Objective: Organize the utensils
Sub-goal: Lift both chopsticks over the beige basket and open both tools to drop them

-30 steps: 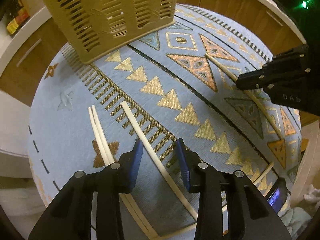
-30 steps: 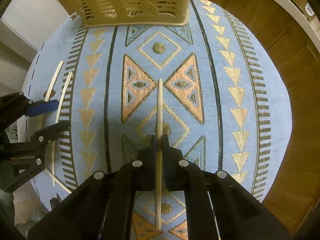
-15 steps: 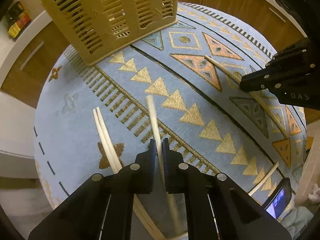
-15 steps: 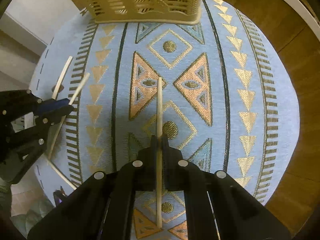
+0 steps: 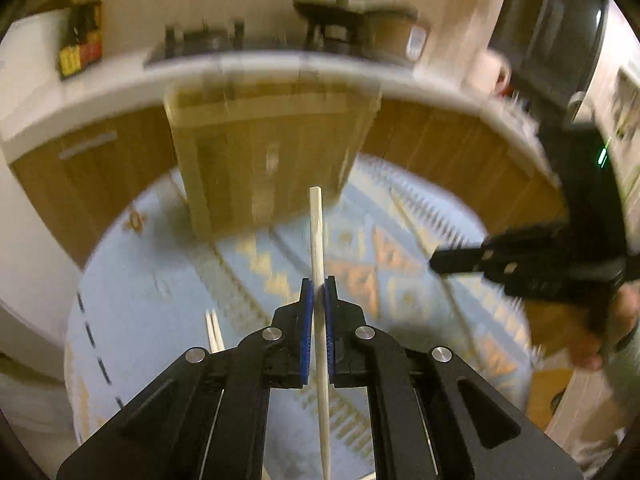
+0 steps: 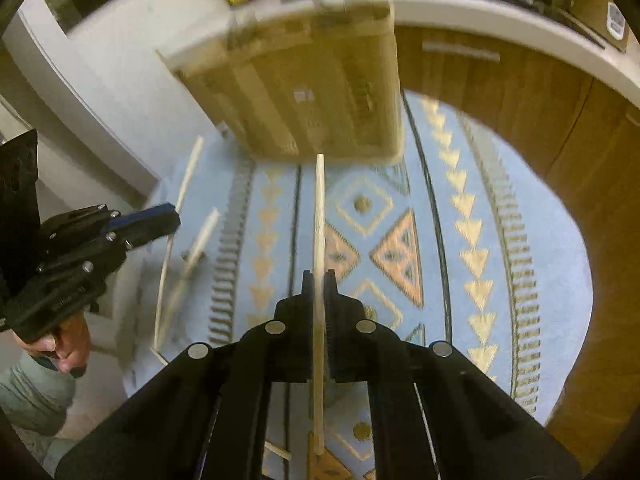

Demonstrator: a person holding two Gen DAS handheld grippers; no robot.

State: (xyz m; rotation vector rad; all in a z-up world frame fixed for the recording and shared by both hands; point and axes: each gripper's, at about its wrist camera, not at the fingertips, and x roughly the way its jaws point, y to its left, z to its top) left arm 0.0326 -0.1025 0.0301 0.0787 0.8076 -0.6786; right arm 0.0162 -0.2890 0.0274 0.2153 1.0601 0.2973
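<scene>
Already the left gripper (image 5: 319,294) pinches a white chopstick (image 5: 316,232) (tip aimed ahead at the basket (image 5: 264,148)), while the right gripper (image 6: 319,284) clamps a wooden chopstick (image 6: 319,208) likewise, both held lengthwise to drop in.

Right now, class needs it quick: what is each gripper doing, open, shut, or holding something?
Left gripper: shut on a white chopstick.
Right gripper: shut on a wooden chopstick.
</scene>
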